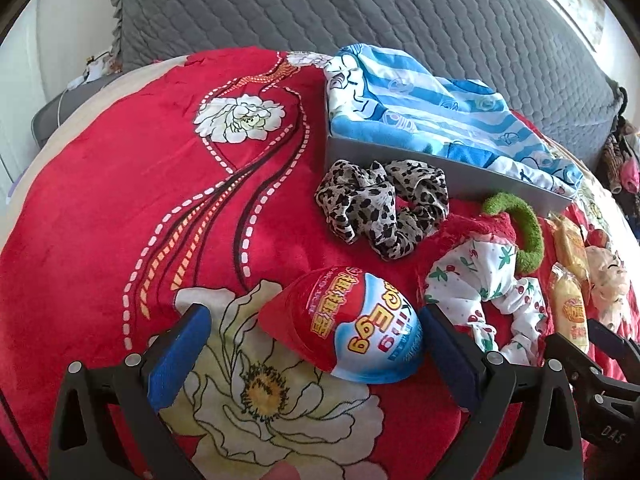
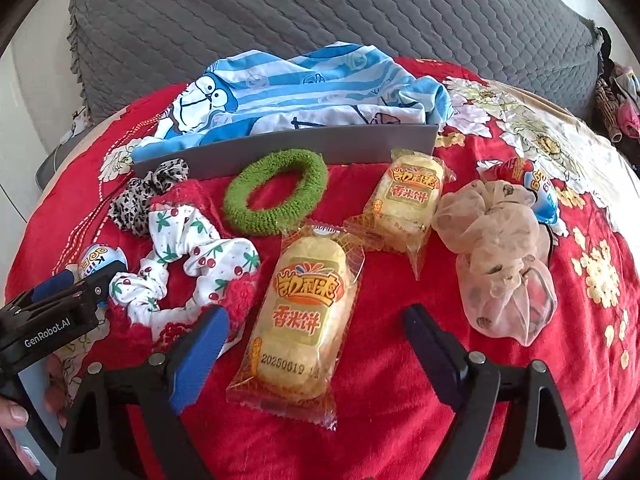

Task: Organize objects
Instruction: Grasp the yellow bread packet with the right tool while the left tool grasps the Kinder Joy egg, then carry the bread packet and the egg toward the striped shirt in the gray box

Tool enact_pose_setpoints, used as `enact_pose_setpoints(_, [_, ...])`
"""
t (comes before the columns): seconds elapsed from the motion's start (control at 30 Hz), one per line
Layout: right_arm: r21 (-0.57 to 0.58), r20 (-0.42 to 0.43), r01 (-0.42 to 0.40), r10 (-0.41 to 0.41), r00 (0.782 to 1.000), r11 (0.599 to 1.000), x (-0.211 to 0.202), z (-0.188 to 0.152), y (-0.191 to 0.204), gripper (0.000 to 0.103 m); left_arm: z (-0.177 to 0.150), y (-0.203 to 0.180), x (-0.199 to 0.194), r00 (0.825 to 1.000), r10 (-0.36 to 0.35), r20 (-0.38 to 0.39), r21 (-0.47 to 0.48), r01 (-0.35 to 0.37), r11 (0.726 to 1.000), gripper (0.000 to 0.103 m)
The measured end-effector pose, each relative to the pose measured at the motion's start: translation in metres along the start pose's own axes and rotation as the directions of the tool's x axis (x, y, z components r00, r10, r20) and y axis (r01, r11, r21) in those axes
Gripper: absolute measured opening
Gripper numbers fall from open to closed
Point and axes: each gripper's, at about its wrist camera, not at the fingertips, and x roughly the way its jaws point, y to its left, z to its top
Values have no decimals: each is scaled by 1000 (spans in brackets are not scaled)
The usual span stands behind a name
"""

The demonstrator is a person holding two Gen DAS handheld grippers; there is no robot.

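My left gripper (image 1: 316,324) is open, its blue pads either side of a red and blue toy egg (image 1: 344,326) lying on the red blanket. My right gripper (image 2: 316,324) is open around a yellow rice cake packet (image 2: 298,316). A second packet (image 2: 406,200) lies farther back. A leopard scrunchie (image 1: 380,208), a cherry-print scrunchie (image 2: 192,264) and a green ring scrunchie (image 2: 276,192) lie before a grey box (image 2: 304,148). A sheer beige scrunchie (image 2: 496,252) and a second egg (image 2: 536,188) lie at the right.
The grey box holds a blue and white striped cloth (image 2: 304,88). A grey quilted pillow (image 2: 320,4) lies behind it. The red floral blanket (image 1: 120,200) covers the bed. Clothes (image 2: 616,104) hang at the far right.
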Motion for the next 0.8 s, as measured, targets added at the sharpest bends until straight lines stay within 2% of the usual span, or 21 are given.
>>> enact_pose_setpoints(0.27, [-25, -21, 5, -6, 1000, 1000, 7, 2, 4, 65, 0, 3, 4, 999, -34, -8, -21, 34, 999, 102])
enact_pose_setpoints(0.33, [-39, -21, 0, -1, 1000, 999, 7, 2, 6, 53, -1, 3, 2, 998, -57, -13, -25, 57, 998, 99])
enact_pose_setpoints(0.43, [-59, -19, -4, 3, 1000, 998, 5, 2, 10, 51, -1, 0, 1, 996, -92, -18, -4, 92, 996, 80])
enact_pose_setpoints(0.5, [-55, -23, -15, 14, 1000, 998, 5, 2, 10, 49, -1, -3, -1, 994, -105, -21, 13, 105, 994, 80])
enact_pose_setpoints(0.8, [-19, -13, -59, 59, 998, 998, -2, 7, 5, 45, 0, 0, -2, 986, -166, -28, -15, 166, 986, 79])
